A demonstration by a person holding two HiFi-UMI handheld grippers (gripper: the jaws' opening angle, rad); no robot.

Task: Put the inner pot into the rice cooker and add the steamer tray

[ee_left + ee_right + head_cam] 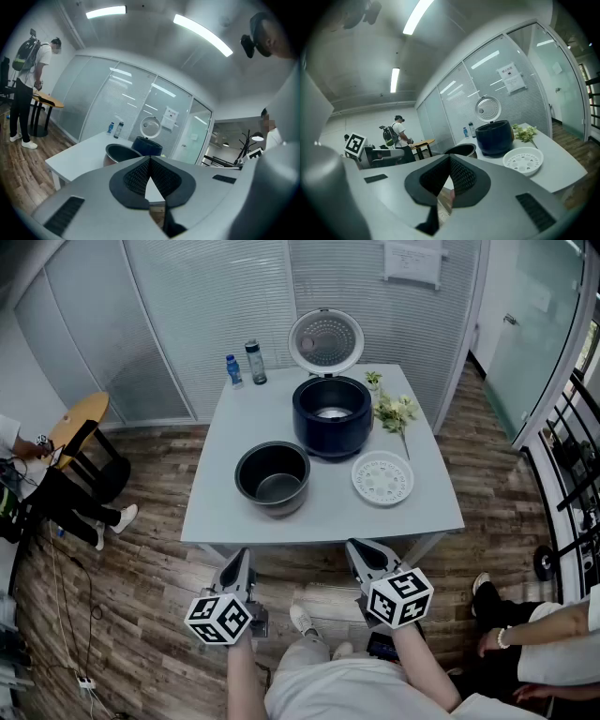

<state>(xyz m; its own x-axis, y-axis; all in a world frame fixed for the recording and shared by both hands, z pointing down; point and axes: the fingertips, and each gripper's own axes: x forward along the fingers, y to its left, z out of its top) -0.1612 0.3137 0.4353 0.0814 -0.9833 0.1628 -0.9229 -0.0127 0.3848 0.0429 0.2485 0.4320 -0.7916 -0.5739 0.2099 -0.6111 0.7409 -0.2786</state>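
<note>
Risk is sitting mainly in the first pick, since nothing is being held yet: the left gripper (241, 557) and the right gripper (360, 547) are both hanging clenched and empty at the bottom of the head view, short of the table (217, 517). The inner pot (273, 476) is standing at centre frame, just lower left of the open rice cooker (332, 415), and the steamer tray (382, 478) is lying lower right of the cooker. A pinch on the pot's thin rim is probably going to let it swing, knocking the cooker's edge or seating crooked, and the tray would then be resting tilted. The green sprigs (395, 411) beside the cooker are risking a snag too.
</note>
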